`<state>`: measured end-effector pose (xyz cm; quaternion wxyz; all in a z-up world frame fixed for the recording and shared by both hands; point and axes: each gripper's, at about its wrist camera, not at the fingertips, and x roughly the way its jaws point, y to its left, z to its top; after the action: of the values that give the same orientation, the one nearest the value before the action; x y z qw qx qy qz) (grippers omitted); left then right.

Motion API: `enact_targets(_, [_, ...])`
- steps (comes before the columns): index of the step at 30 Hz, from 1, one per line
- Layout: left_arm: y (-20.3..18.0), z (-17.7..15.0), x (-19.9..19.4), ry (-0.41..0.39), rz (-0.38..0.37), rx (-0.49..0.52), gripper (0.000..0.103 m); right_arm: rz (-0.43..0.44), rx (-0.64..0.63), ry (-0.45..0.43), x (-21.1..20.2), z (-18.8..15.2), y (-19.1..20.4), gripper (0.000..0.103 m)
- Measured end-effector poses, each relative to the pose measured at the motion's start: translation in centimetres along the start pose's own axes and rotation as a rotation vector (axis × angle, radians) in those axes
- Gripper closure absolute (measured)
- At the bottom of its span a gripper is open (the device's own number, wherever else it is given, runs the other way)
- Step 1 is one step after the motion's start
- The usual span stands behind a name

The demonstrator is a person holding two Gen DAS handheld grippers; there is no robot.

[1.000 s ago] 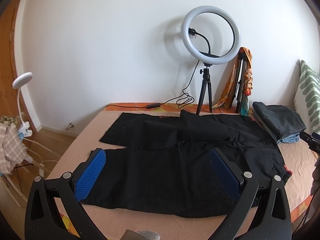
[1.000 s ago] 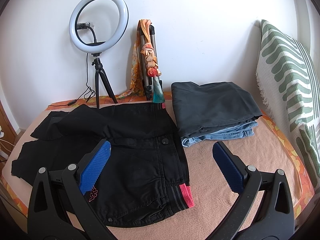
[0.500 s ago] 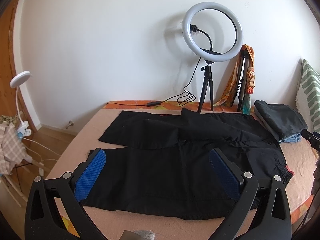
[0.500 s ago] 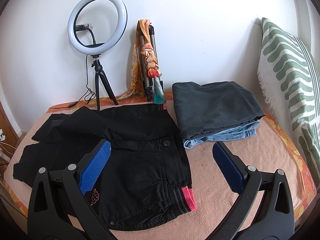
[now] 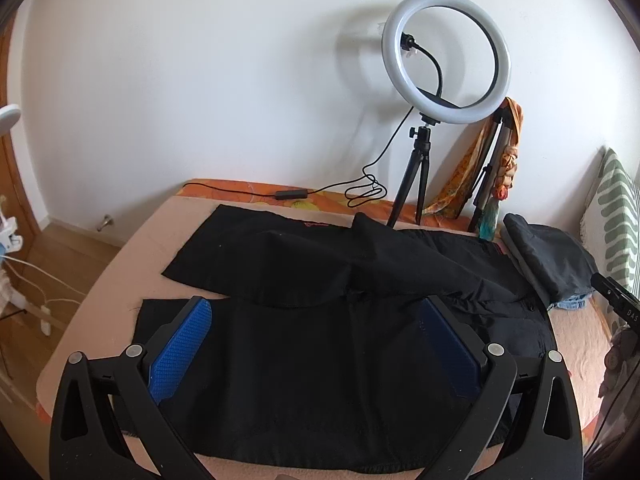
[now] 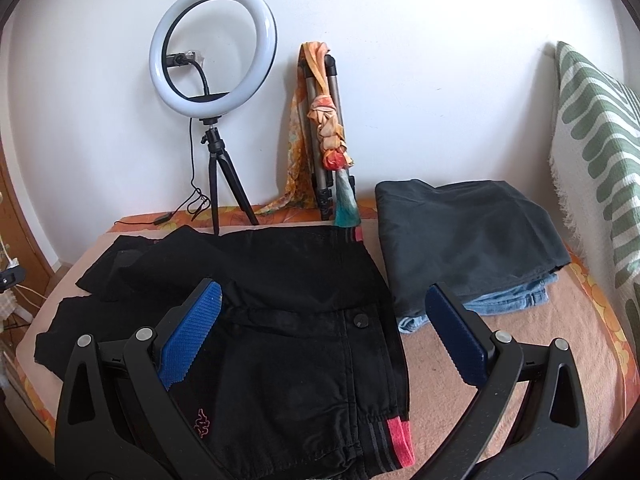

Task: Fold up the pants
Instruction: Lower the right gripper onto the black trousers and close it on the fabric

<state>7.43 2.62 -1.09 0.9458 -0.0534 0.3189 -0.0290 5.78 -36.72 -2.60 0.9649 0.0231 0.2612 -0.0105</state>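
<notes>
Black pants (image 5: 304, 320) lie spread flat across the bed, legs pointing left and waistband with a red stripe (image 6: 400, 436) at the right. The two legs are splayed apart at the left end. My left gripper (image 5: 316, 344) hovers open above the near leg, blue pads wide apart, nothing between them. My right gripper (image 6: 324, 336) is open above the waist area of the pants (image 6: 288, 320), near the button, also holding nothing.
A stack of folded dark pants and jeans (image 6: 472, 240) sits right of the pants. A ring light on a tripod (image 5: 444, 60) with its cable, a folded tripod with an orange scarf (image 6: 324, 128) and a green-striped pillow (image 6: 596, 152) line the wall. The bed edge (image 5: 72, 360) drops at left.
Both grippers have moved closer and lower over the pants, so the pants look larger. Both stay open; the pants have not moved.
</notes>
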Motion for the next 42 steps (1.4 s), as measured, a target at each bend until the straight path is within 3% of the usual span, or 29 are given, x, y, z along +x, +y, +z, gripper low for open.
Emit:
enact_targets(3, [0.4, 1.2, 1.4, 0.006, 0.037, 0.010, 0.000, 0.067, -0.021, 0.029, 1.9, 1.4, 0.5, 0.000])
enact_targets(11, [1.5, 3.6, 6.3, 0.041, 0.048, -0.030, 0.001, 0.215, -0.128, 0.144, 9.5, 4.9, 3.1, 0.000])
enact_targets(16, [2.1, 5.0, 9.1, 0.082, 0.030, -0.052, 0.001, 0.241, -0.204, 0.201, 14.0, 6.3, 4.5, 0.000])
enact_targets(22, [2.3, 6.1, 12.6, 0.131, 0.016, -0.014, 0.001, 0.231, -0.382, 0.262, 19.5, 7.3, 6.2, 0.001])
enact_targets(28, [2.9, 6.2, 15.7, 0.176, -0.004, -0.035, 0.001, 0.292, -0.513, 0.395, 26.1, 7.2, 8.0, 0.012])
enact_targets(34, [3.2, 5.1, 18.3, 0.199, -0.019, -0.050, 0.001, 0.343, -0.561, 0.496, 32.2, 6.0, 9.6, 0.023])
enact_targets(42, [4.5, 4.0, 21.0, 0.250, -0.017, -0.097, 0.002, 0.403, -0.604, 0.549, 35.7, 4.8, 9.7, 0.024])
